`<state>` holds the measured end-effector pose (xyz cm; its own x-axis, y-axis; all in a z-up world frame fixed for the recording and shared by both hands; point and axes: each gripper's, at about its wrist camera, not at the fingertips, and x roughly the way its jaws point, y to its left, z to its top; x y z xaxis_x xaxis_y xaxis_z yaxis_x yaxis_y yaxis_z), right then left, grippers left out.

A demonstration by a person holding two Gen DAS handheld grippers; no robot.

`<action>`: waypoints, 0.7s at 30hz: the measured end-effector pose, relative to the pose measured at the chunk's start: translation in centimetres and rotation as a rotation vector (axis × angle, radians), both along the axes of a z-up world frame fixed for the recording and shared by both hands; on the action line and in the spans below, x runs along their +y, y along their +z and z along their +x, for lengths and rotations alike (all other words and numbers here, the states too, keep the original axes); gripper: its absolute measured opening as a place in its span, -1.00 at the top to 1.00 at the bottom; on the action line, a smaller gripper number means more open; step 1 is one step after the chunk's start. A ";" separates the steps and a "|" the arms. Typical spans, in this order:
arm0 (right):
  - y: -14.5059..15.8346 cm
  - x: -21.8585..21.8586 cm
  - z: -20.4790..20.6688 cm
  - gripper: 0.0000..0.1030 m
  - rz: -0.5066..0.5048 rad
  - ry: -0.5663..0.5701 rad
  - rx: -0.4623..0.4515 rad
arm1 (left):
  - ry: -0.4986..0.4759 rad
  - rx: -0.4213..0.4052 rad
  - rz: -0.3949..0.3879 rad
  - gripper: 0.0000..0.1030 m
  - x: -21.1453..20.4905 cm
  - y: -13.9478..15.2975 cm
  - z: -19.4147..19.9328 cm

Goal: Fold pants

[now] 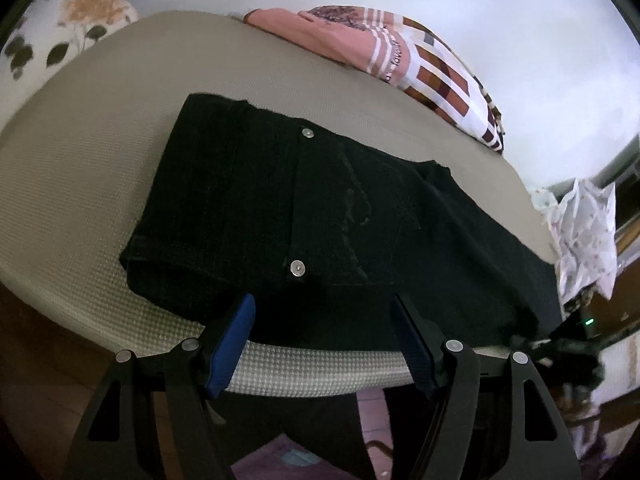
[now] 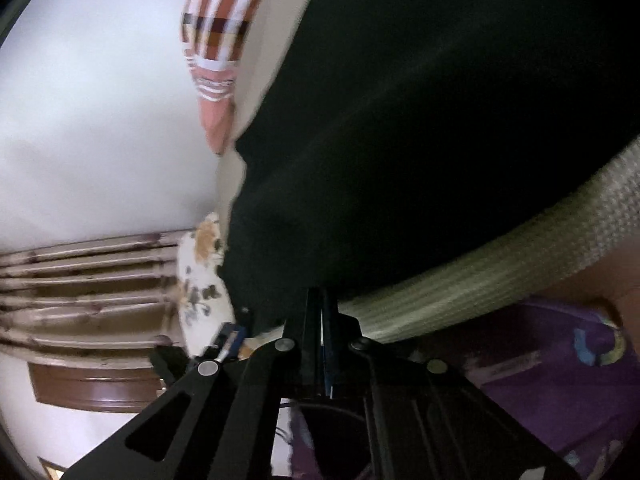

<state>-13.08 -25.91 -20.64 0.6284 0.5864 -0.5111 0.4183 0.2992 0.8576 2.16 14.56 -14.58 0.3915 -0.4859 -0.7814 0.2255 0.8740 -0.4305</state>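
Black pants (image 1: 320,208) lie folded lengthwise on a beige bed (image 1: 100,160), the waistband with two metal buttons at the left and the legs running off to the right. My left gripper (image 1: 323,304) hangs open over the near edge of the waist part, its blue pads (image 1: 234,344) clear of the cloth. In the right wrist view the pants (image 2: 400,140) fill the upper right. My right gripper (image 2: 320,294) is shut, its tips pinching the lower edge of the black cloth beside the mattress rim (image 2: 520,240).
A pink and checked blanket (image 1: 400,52) lies along the far side of the bed against a white wall. A floral pillow (image 1: 60,28) sits at the far left. A white patterned bag (image 1: 584,232) stands off the right end. A purple rug (image 2: 560,380) covers the floor below.
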 end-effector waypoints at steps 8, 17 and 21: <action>0.2 0.1 0.6 0.76 0.082 -0.006 -0.069 | -0.008 -0.014 0.033 -0.37 -0.3 0.3 -0.2; -1.6 -0.7 0.1 0.40 0.145 -0.112 0.010 | -0.008 -0.009 0.025 -0.36 -0.2 0.1 -0.2; -1.4 -0.2 1.2 0.40 0.114 -0.097 -0.021 | -0.016 -0.011 0.036 -0.37 -0.4 0.2 -0.4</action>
<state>-11.86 -26.15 -22.05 0.6947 0.5759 -0.4309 0.4224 0.1583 0.8925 1.80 14.20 -14.40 0.3931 -0.4635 -0.7941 0.2439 0.8853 -0.3960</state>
